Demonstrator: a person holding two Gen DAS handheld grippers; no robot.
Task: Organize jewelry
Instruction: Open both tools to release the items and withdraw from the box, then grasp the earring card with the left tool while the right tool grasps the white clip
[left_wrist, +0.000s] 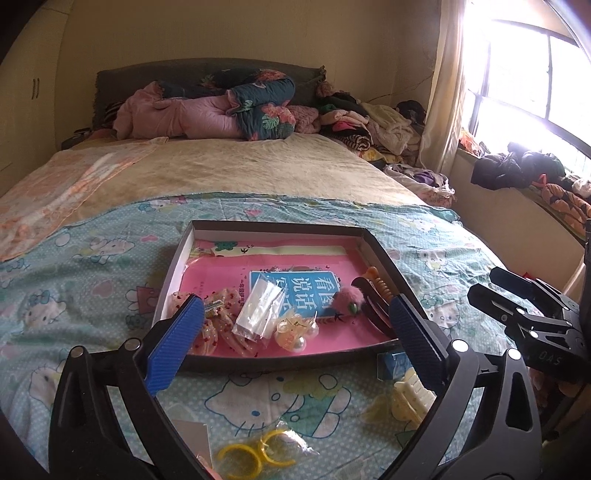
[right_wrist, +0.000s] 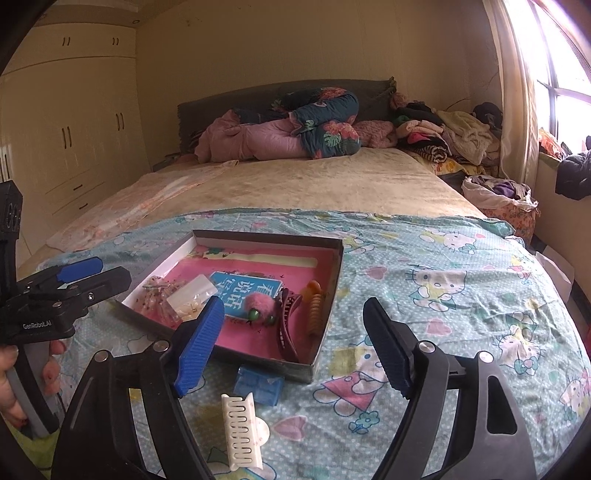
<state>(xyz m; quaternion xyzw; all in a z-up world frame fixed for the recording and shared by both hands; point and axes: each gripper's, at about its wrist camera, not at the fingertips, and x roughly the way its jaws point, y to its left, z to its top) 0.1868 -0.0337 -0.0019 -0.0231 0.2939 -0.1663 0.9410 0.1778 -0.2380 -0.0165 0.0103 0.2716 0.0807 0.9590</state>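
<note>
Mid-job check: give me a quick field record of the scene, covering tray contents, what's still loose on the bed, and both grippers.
surface: bed with cartoon-cat sheet
tray: shallow box lined with a pink booklet
in tray: clear packet, pearl earrings, pink pompom, dark red claw clip, orange clip, sequinned bows
outside tray: white claw clip, blue box, yellow rings
left gripper: open, nothing between the pads
right gripper: open, nothing between the pads
</note>
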